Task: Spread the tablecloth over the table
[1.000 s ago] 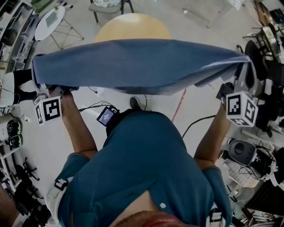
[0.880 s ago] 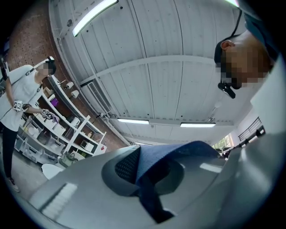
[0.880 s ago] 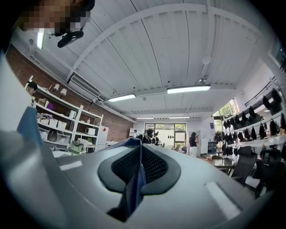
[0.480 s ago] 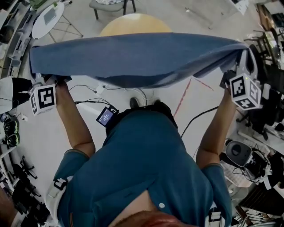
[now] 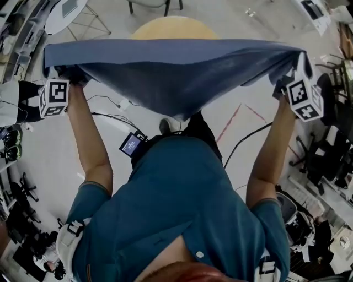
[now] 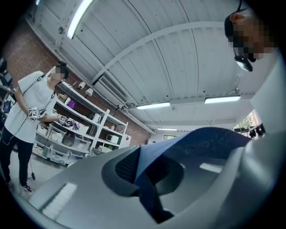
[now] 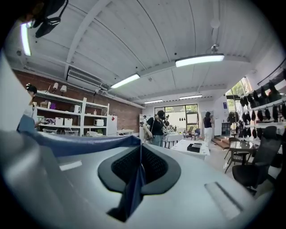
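A blue tablecloth point(image 5: 171, 71) hangs stretched between both grippers in the head view, sagging to a point in the middle. Behind it shows the far rim of a round wooden table point(image 5: 175, 28). My left gripper point(image 5: 69, 77) is shut on the cloth's left corner; in the left gripper view the blue fabric point(image 6: 147, 179) is pinched between the grey jaws. My right gripper point(image 5: 284, 82) is shut on the right corner, where the cloth point(image 7: 132, 188) runs down between its closed jaws. Both arms reach forward at chest height.
A folding white side table point(image 5: 63, 14) and a chair point(image 5: 154, 4) stand beyond the round table. Cables and a small device point(image 5: 131, 144) lie on the floor near my feet. Shelving with a person point(image 6: 31, 125) is at the left; other people point(image 7: 156, 127) and black chairs point(image 7: 250, 165) are at the right.
Both grippers have moved forward toward the round table, carrying the cloth with them. The cloth's lower edge now sags deeper into a point, and covers more of the table.
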`<state>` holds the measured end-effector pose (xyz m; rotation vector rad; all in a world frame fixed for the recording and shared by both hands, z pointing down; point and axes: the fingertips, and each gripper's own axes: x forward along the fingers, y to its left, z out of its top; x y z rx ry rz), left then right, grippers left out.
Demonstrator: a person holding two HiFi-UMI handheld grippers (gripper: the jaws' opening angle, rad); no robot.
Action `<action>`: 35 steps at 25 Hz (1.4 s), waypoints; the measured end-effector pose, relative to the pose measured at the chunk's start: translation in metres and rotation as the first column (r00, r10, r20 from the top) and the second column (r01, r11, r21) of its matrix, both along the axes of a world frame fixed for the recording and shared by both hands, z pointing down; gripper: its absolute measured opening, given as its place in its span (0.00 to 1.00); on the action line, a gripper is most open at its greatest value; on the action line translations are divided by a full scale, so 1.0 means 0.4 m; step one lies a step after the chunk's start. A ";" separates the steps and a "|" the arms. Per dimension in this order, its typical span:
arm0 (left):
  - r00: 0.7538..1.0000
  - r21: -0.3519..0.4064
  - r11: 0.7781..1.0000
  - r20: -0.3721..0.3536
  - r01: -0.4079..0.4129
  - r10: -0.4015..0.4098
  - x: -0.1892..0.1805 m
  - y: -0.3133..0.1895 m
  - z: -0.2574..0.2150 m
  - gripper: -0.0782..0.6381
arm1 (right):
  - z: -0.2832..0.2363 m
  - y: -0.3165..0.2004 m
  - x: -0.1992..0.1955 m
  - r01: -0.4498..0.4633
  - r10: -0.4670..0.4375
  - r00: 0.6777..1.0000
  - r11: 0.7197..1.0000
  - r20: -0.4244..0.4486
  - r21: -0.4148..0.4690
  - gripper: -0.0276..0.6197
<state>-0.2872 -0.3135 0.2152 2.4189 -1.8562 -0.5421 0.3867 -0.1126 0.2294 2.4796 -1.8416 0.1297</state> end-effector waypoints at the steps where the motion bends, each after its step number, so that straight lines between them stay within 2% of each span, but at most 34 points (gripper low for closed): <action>1: 1.000 -0.017 1.000 0.012 0.022 -0.021 0.008 -0.028 0.015 0.11 | 0.024 -0.037 0.029 0.006 -0.006 1.000 1.000 0.011 -0.015 0.07; 5: 0.994 -0.073 0.994 0.067 0.086 -0.082 0.063 -0.162 0.071 0.11 | 0.113 -0.200 0.144 0.039 -0.036 0.999 0.996 0.039 -0.076 0.07; 9: 0.979 -0.145 0.976 0.150 0.160 -0.138 0.098 -0.271 0.148 0.11 | 0.223 -0.362 0.213 0.096 -0.087 0.994 0.984 0.065 -0.147 0.07; 14: 0.954 -0.253 0.940 0.253 0.229 -0.164 0.129 -0.391 0.289 0.11 | 0.396 -0.563 0.260 0.180 -0.161 0.982 0.954 0.094 -0.240 0.07; 17: 0.943 -0.341 0.904 0.291 0.257 -0.158 0.125 -0.469 0.390 0.11 | 0.488 -0.660 0.261 0.217 -0.196 0.975 0.933 0.101 -0.286 0.07; 20: 0.943 -0.445 0.852 0.296 0.275 -0.150 0.089 -0.531 0.498 0.11 | 0.581 -0.745 0.226 0.248 -0.223 0.968 0.905 0.112 -0.345 0.07; 22: 0.948 -0.527 0.804 0.290 0.275 -0.133 0.068 -0.559 0.586 0.13 | 0.651 -0.793 0.201 0.268 -0.238 0.963 0.879 0.122 -0.394 0.07; 23: 0.951 -0.576 0.773 0.289 0.265 -0.111 0.063 -0.573 0.638 0.18 | 0.689 -0.815 0.192 0.275 -0.244 0.961 0.865 0.127 -0.419 0.07; 25: 0.951 -0.669 0.702 0.306 0.244 -0.039 0.059 -0.602 0.746 0.40 | 0.766 -0.859 0.180 0.284 -0.250 0.959 0.837 0.134 -0.468 0.07; 26: 0.943 -0.703 0.668 0.332 0.244 0.004 0.057 -0.611 0.795 0.49 | 0.804 -0.880 0.175 0.287 -0.252 0.958 0.821 0.138 -0.493 0.07; 27: 0.927 -0.724 0.639 0.371 0.258 0.046 0.051 -0.614 0.836 0.51 | 0.842 -0.900 0.170 0.291 -0.253 0.957 0.805 0.144 -0.518 0.07; 30: 0.856 -0.730 0.589 0.504 0.348 0.119 -0.003 -0.610 0.911 0.50 | 0.947 -0.955 0.163 0.307 -0.251 0.952 0.751 0.177 -0.585 0.07; 31: 0.839 -0.730 0.573 0.529 0.373 0.128 -0.029 -0.611 0.926 0.50 | 0.977 -0.976 0.162 0.315 -0.250 0.949 0.733 0.192 -0.603 0.07; 33: 0.821 -0.750 0.533 0.546 0.392 0.165 -0.062 -0.621 0.953 0.49 | 1.027 -1.021 0.159 0.337 -0.248 0.941 0.695 0.228 -0.635 0.08; 35: 0.812 -0.794 0.488 0.526 0.363 0.253 -0.057 -0.640 0.985 0.46 | 1.075 -1.063 0.150 0.359 -0.232 0.933 0.661 0.276 -0.659 0.08</action>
